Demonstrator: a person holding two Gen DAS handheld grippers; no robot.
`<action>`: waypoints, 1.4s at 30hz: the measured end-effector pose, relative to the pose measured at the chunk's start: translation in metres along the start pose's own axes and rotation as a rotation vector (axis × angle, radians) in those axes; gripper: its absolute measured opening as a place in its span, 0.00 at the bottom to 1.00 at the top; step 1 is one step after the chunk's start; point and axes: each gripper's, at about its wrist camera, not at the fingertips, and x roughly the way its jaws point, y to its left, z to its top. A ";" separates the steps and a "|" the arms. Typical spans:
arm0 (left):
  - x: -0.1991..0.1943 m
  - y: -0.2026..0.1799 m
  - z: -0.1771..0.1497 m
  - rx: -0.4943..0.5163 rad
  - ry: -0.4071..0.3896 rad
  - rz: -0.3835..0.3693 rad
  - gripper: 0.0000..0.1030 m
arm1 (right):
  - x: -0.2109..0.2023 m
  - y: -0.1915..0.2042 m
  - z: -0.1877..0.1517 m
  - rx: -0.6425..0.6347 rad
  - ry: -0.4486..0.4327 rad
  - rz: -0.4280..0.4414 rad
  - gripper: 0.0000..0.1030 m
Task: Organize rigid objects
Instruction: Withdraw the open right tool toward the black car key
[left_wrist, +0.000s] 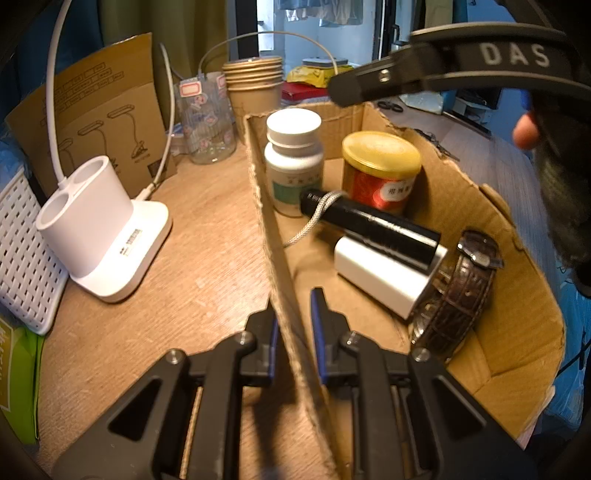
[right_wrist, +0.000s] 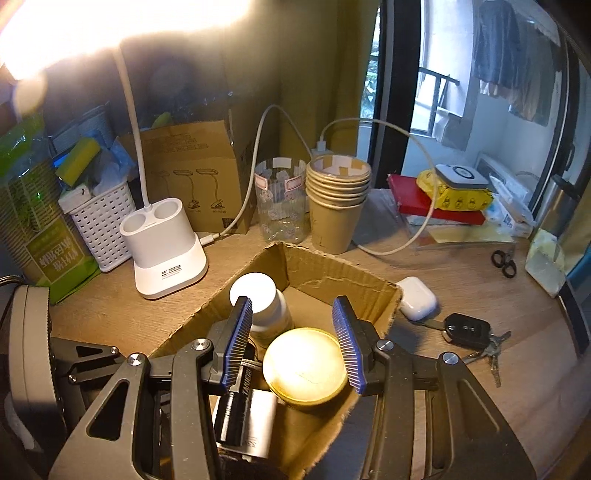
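Observation:
A cardboard box (left_wrist: 517, 325) holds a white pill bottle (left_wrist: 293, 158), a red can with a yellow lid (left_wrist: 380, 170), a black flashlight (left_wrist: 373, 223), a white charger block (left_wrist: 384, 277) and a brown leather watch (left_wrist: 461, 291). My left gripper (left_wrist: 293, 332) is shut on the box's left wall (left_wrist: 273, 258). My right gripper (right_wrist: 295, 343) is open and empty, hovering above the can's lid (right_wrist: 304, 369) inside the box (right_wrist: 321, 266). The bottle (right_wrist: 258, 299) and the flashlight (right_wrist: 236, 410) show under it. White earbuds case (right_wrist: 417, 297) and car keys (right_wrist: 469, 330) lie on the desk to the right of the box.
A white lamp base (right_wrist: 164, 247), a cardboard package (right_wrist: 195, 170), a clear jar (right_wrist: 282, 199) and stacked paper cups (right_wrist: 338, 199) stand behind the box. A white basket (right_wrist: 101, 221) is at left. Scissors (right_wrist: 504, 262) and books (right_wrist: 436, 203) lie at right.

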 end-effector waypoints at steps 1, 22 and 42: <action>0.000 0.000 0.000 0.000 0.000 0.000 0.16 | -0.002 -0.001 -0.001 0.001 -0.004 -0.004 0.47; 0.000 0.000 0.000 0.000 0.000 0.000 0.16 | -0.036 -0.055 -0.031 0.050 -0.025 -0.136 0.48; 0.000 0.000 0.000 0.000 0.000 0.000 0.16 | -0.034 -0.122 -0.052 0.174 -0.017 -0.265 0.54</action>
